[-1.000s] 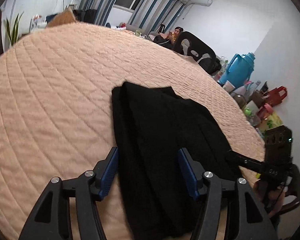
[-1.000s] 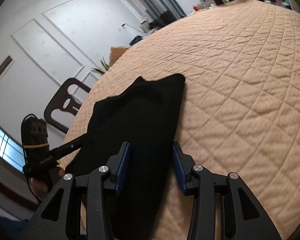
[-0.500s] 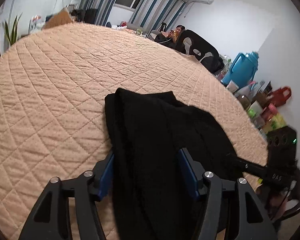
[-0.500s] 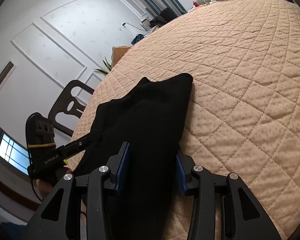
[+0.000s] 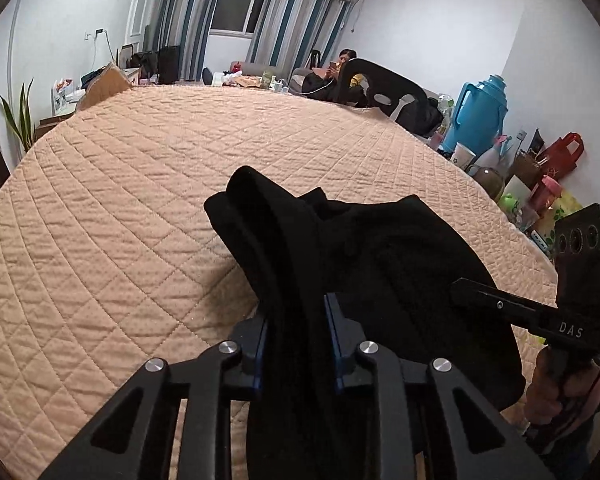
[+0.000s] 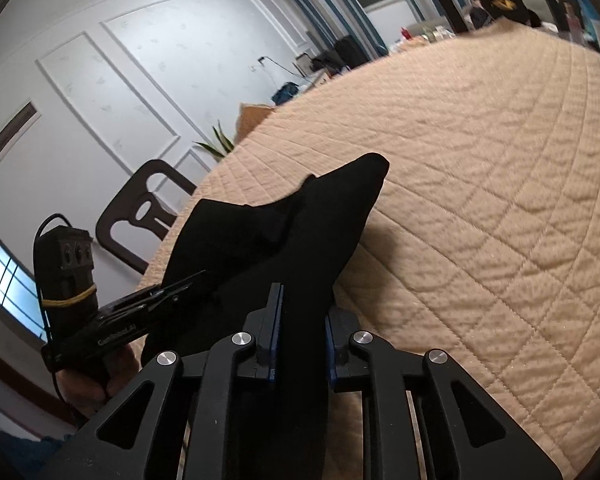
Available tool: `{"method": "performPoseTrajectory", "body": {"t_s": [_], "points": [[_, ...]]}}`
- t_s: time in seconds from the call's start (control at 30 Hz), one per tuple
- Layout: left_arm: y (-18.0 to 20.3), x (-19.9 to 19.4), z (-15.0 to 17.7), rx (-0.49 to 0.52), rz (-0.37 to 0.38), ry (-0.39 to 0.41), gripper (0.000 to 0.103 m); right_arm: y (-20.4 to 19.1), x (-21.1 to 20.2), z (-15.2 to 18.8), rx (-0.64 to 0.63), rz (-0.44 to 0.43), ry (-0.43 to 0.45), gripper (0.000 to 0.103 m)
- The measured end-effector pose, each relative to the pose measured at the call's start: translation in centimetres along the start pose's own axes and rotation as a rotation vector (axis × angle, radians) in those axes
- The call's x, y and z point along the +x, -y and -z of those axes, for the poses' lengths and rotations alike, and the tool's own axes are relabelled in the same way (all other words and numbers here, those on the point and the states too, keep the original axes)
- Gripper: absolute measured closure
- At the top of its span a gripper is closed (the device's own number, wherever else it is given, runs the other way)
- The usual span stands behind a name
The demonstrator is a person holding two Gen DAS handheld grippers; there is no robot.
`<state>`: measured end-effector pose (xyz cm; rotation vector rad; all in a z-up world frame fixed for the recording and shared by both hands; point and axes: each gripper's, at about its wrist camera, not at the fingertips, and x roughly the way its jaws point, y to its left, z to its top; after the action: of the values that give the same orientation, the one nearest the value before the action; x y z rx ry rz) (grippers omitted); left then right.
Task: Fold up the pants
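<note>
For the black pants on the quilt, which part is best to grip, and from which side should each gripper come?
Grip the black pants at the near end, one corner each, coming from the near edge of the quilted table. The cloth lies long, pointing away, so the near corners are easiest. The left gripper and right gripper already pinch it there.

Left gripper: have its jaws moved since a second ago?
Yes. The left gripper has closed onto the black pants; its blue pads were spread wide either side of the cloth before, with the quilt under both.
</note>
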<state>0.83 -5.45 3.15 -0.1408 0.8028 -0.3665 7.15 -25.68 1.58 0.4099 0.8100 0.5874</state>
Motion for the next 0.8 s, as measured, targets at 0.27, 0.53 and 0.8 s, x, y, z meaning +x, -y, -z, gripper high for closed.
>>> {"method": "performPoseTrajectory", "body": {"t_s": [0.27, 0.53, 0.8], "points": [[-0.7, -1.1, -1.8, 0.025, -0.025, 0.034, 0.079, -2.1, 0.9, -1.6, -0.04, -0.03, 0.013, 0.086], [-4.7, -0.8, -6.3, 0.04, -0.076, 0.042, 0.079, -3.8, 5.4, -5.9, -0.048, -0.08, -0.016, 0.086], [-10.8, 1.7, -10.0, -0.016, -0.093, 0.014, 0.079, -5.0, 12.7, -10.4, -0.054, -0.114, -0.07, 0.086]]}}
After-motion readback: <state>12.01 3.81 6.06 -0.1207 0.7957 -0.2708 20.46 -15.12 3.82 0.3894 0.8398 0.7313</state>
